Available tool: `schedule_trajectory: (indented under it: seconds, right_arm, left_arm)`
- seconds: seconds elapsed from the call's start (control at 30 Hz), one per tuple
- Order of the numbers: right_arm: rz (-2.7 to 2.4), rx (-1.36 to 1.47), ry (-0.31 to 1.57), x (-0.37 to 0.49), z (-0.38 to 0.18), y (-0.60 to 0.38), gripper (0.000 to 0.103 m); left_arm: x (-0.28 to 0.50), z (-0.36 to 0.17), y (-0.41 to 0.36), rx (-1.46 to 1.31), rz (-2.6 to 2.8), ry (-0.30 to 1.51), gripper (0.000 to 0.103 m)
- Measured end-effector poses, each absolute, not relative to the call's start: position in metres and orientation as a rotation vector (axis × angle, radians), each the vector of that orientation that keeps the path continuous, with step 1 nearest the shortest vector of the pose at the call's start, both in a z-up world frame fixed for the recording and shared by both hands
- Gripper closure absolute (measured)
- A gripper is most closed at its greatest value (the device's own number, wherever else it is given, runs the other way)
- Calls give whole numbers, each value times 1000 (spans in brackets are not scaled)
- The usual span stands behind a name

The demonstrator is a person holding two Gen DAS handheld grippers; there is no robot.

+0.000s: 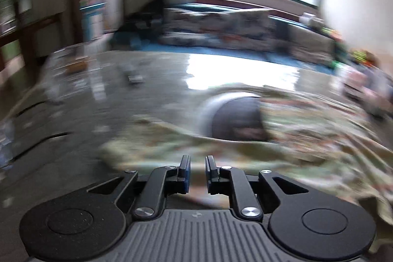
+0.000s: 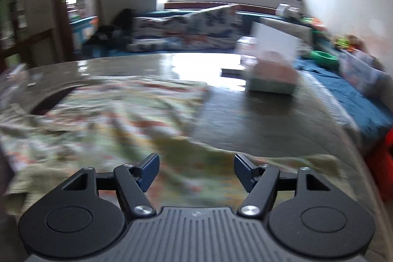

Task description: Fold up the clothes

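Observation:
A floral, light green garment (image 1: pixel 294 129) lies spread on the glossy table (image 1: pixel 98 100), its dark neck opening (image 1: pixel 235 119) facing up. Both views are blurred by motion. My left gripper (image 1: pixel 197 161) hovers over the garment's near edge, its jaws a narrow gap apart with nothing between them. The same garment (image 2: pixel 110 119) fills the left and near part of the right wrist view. My right gripper (image 2: pixel 195 163) is wide open and empty above the garment's near right edge.
A tissue box (image 2: pixel 272 75) with a white card behind it stands on the table at the far right. Small blurred items (image 1: pixel 73 65) sit at the table's far left. A sofa with patterned cushions (image 1: pixel 221 26) and a blue cover lies beyond the table.

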State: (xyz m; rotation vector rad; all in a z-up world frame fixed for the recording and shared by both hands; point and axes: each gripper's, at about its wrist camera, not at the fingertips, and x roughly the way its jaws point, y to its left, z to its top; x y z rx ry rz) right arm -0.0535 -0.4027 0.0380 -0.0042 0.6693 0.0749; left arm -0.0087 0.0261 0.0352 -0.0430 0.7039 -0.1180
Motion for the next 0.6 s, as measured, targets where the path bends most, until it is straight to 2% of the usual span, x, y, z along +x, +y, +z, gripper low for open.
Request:
schedule_trajectory:
  seconds: [0.27, 0.53, 0.6]
  right_arm:
    - [386, -78, 679, -63, 49, -318, 44]
    - [499, -197, 720, -63, 30, -262, 51]
    - [500, -198, 741, -59, 22, -258, 66]
  left_arm:
    - [-24, 16, -69, 34, -434, 747, 83]
    - [-41, 2, -98, 100, -557, 739, 85]
    - [-44, 1, -100, 115, -577, 738, 86]
